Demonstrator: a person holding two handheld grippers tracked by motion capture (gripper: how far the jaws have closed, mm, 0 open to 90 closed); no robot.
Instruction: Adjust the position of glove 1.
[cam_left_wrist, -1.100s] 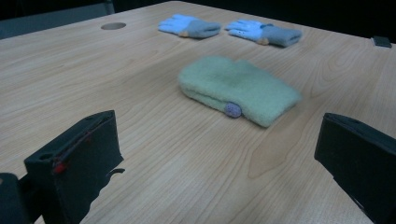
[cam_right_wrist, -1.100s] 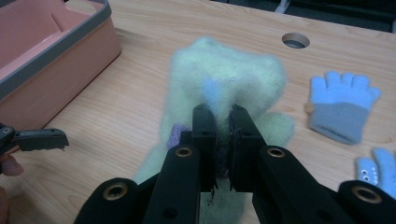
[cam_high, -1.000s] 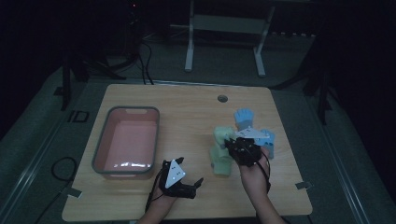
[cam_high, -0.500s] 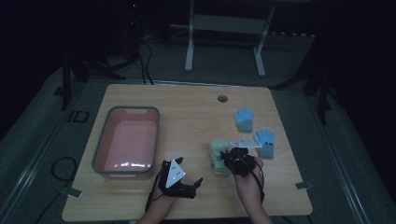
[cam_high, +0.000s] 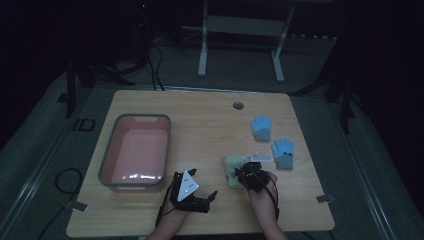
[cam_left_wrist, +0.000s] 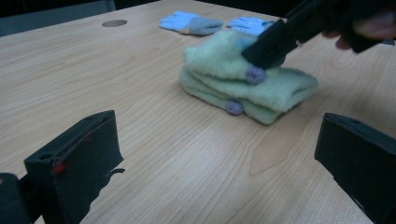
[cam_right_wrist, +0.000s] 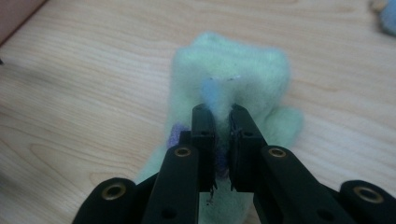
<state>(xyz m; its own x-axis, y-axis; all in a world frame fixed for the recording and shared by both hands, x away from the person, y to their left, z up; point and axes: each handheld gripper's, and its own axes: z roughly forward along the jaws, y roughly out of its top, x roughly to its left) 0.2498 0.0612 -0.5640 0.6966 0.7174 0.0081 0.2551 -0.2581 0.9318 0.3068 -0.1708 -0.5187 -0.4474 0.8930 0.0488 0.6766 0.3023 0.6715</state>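
Note:
A pale green fuzzy glove (cam_high: 231, 171) with purple dots lies folded on the wooden table (cam_high: 210, 120) near its front edge. My right gripper (cam_high: 246, 173) is shut on the green glove (cam_right_wrist: 233, 79), pinching a fold of its top layer between the jaws. From the left gripper view the green glove (cam_left_wrist: 243, 79) sits ahead, with the right gripper's black jaws (cam_left_wrist: 275, 42) pressing on its top. My left gripper (cam_high: 207, 197) rests open on the table to the left of the glove; nothing sits between its jaws (cam_left_wrist: 219, 154). Two blue gloves (cam_high: 261, 128) (cam_high: 283, 152) lie to the right.
A pink tub with a grey rim (cam_high: 134, 150) stands at the table's left. A round hole (cam_high: 238, 105) sits near the far edge. The blue gloves (cam_left_wrist: 191, 23) lie beyond the green one. A metal stand (cam_high: 240, 45) is behind the table.
My right gripper has drawn back toward the front edge with the green glove, which now lies lower and folded, away from the blue gloves. The left gripper has stayed put.

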